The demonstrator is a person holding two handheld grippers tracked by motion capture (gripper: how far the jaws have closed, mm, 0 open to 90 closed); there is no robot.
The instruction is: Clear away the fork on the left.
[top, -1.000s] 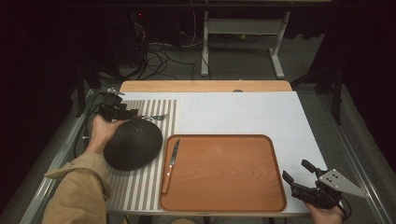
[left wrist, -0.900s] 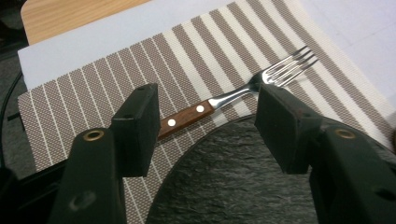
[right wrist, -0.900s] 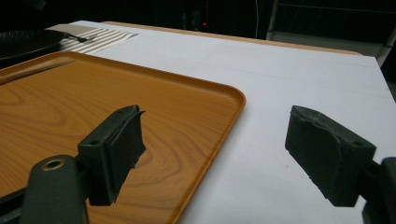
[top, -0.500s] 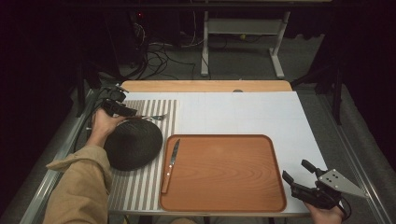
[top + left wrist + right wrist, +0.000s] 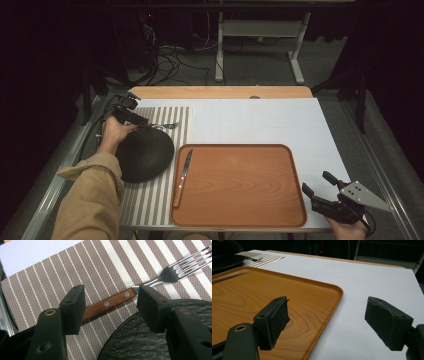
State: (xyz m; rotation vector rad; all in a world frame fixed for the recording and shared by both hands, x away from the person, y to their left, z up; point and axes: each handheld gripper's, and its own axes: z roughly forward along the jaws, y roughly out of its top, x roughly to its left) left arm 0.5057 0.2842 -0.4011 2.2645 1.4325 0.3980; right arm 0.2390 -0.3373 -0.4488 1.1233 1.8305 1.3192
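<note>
On my left gripper (image 5: 110,312), jaws wide apart and empty, the wood-handled steel fork (image 5: 140,291) lies on the brown striped placemat (image 5: 45,277), handle end hidden beside one dark textured plate (image 5: 155,340). One wood-handled knife (image 5: 183,170) rests on the orange wooden tray (image 5: 240,190). My right gripper (image 5: 325,322) gapes empty over white tabletop (image 5: 367,285).

Table setting lying on a white tabletop (image 5: 260,125), a wooden strip edging its far side.

A brown-and-white striped woven placemat (image 5: 165,117) is lying at the left, carrying a dark round slate-textured plate (image 5: 145,155) and a wooden-handled steel fork (image 5: 150,285) just beyond the plate's rim. A rectangular orange wood-grain tray (image 5: 240,185) is sitting beside the plate, overlapping the placemat's edge, with a wooden-handled table knife (image 5: 182,177) lying along its left side. Cables (image 5: 165,55) are trailing on the grey floor (image 5: 260,62) behind.
</note>
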